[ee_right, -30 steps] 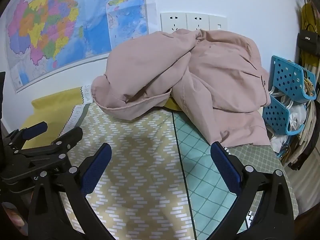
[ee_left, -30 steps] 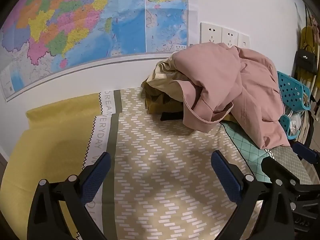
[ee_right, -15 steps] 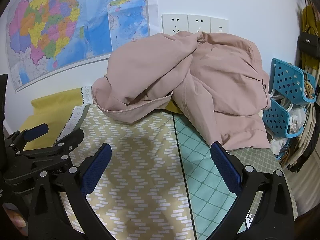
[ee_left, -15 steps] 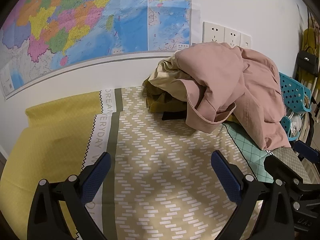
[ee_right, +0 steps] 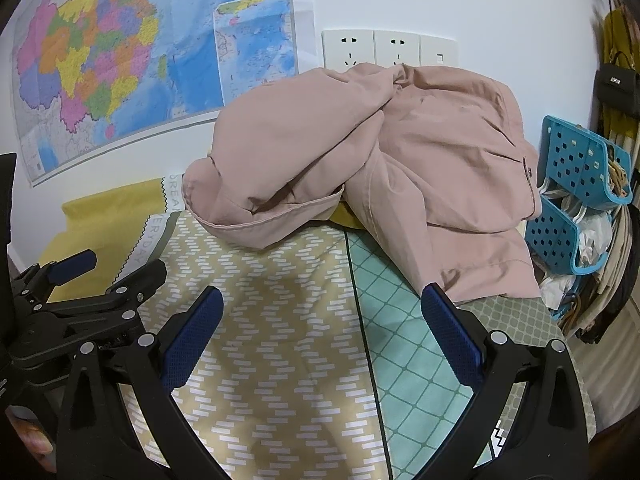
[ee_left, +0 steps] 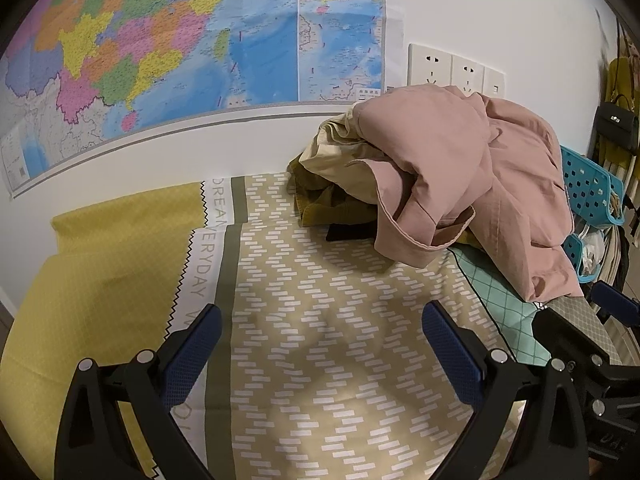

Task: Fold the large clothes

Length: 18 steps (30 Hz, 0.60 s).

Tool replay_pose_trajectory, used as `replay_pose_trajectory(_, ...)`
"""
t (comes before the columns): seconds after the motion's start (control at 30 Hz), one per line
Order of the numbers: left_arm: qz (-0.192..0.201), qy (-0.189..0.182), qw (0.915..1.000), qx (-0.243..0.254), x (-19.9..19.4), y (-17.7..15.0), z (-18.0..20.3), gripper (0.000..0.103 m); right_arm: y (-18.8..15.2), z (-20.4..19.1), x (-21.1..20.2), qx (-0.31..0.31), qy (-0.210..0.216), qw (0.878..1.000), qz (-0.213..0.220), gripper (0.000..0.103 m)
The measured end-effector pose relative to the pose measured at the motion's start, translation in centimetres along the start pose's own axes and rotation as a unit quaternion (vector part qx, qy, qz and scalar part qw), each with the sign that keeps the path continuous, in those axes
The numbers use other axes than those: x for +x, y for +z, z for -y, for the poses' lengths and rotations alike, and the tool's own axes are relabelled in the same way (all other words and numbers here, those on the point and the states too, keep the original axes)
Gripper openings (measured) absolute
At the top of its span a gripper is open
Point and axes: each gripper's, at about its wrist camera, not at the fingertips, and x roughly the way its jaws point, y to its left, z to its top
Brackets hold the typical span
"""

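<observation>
Our left gripper [ee_left: 320, 336] and right gripper [ee_right: 320, 320] hover wide open and empty, lower frame; best we pinch the pink jacket [ee_right: 400, 152] by its hem, upper right.

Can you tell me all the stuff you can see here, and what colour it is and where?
pink jacket: one, dusty pink, crumpled on top of the pile by the wall
clothes under it: several, cream, olive and black, left of the jacket; exact count unclear
bed cover: one, tan with white dashes, with yellow and teal parts, spread in front
map: one, many colours and blue sea, on the wall
sockets: three white plates, on the wall behind the pile
baskets: two, blue with holes, far right
handbag: one, black, hanging top right
left gripper: one, black with blue pads, open
right gripper: one, black with blue pads, open
</observation>
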Motion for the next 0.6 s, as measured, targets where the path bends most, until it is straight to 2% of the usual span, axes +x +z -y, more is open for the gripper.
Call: replay_pose_trajectory(0.6, 0.002, 0.002, 1.0, 0.0, 0.17, 0.18, 0.17, 0.097, 0.49, 0.51, 0.09, 0.003, 0.002, 1.0, 0.003, 0.098)
